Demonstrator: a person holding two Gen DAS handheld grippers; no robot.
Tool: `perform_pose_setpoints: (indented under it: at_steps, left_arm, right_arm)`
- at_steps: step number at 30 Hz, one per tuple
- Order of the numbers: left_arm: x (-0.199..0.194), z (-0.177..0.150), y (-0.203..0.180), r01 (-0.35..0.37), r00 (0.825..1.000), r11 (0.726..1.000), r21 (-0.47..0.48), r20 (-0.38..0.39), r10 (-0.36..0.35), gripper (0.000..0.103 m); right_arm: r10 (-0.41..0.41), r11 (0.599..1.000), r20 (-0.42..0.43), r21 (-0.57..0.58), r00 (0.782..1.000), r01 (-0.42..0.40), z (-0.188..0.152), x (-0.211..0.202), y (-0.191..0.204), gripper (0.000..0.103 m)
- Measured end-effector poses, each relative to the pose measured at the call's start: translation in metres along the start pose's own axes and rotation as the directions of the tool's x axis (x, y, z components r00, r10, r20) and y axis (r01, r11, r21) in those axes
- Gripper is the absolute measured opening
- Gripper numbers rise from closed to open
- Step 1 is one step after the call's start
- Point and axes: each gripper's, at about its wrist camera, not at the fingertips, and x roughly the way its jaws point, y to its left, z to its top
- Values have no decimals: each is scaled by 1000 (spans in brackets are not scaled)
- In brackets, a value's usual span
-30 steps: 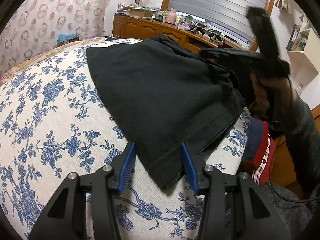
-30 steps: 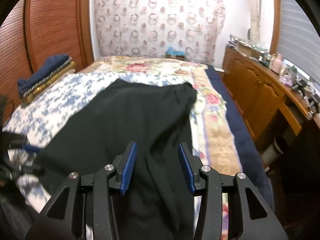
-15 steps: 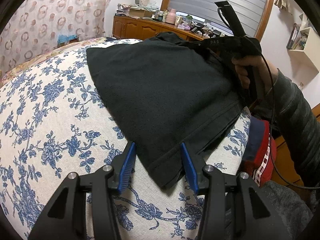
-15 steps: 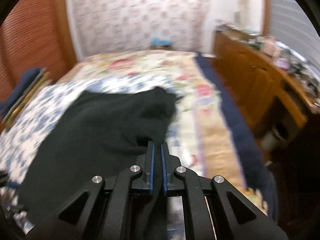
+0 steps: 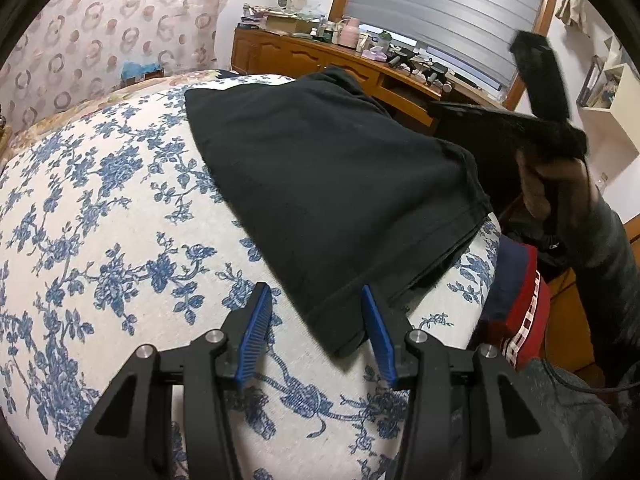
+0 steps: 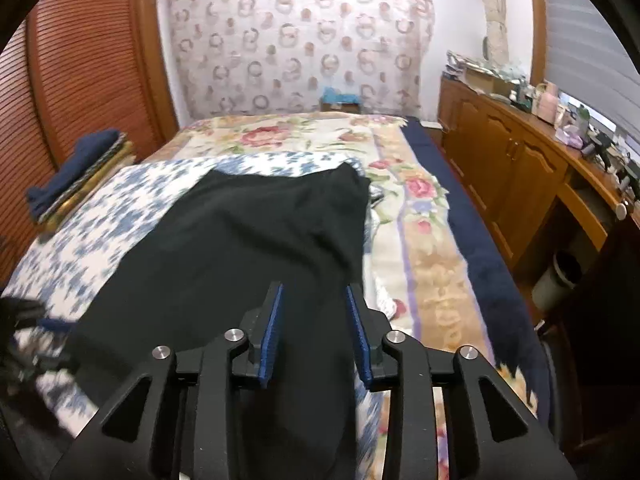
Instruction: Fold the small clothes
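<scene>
Black garment point(image 5: 332, 184) lies flat on the bed point(image 5: 100, 220): soft, light, limp, likely to sag if lifted mid-panel. Left gripper point(image 5: 316, 332) fingers spread, astride the near hemmed corner. Right gripper point(image 6: 314, 332) fingers, just been opening, spread over cloth, gripping nothing. Best taken at hem corners.

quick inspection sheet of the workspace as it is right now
surface: bed with blue floral cover.
job's things: black garment spread flat, its near corner between the left gripper's jaws.
clutter: folded stack at the bed's far edge; red and navy fabric beside the bed.
grippers: left gripper open; right gripper open over the garment, jaws just opening.
cables: black cable low in the left view.
surroundings: wooden dresser, window blind.
</scene>
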Motion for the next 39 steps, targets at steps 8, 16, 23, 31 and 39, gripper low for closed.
perform_pose_setpoints:
  at_steps: [8,16,23,31,39]
  left_arm:
    - [1,0,-9,51,998,998,26,-25,-51,6]
    - [-24,47,-10,78,992,997,10,99,-79,1]
    - [-17,93,-5,61,987,998,16,148,-63,1]
    - [21,100,12,17,994,999,-36,109,-13,1]
    - [25,97,13,-1,995,999,-34,100,4,2]
  right_arm:
    - [96,991,-64,-86,993,-101,-29,-2,47,49]
    - [153,980,-117,-107,981,-165,-44,3,72,49]
    - [206,967,-109,-126,972,-219,-47,-4,84,55]
    - [175,968,-143,-156,974,-197,-61,11,88,58]
    - [104,962,-162,-235,981,-141,-72,17,91,58]
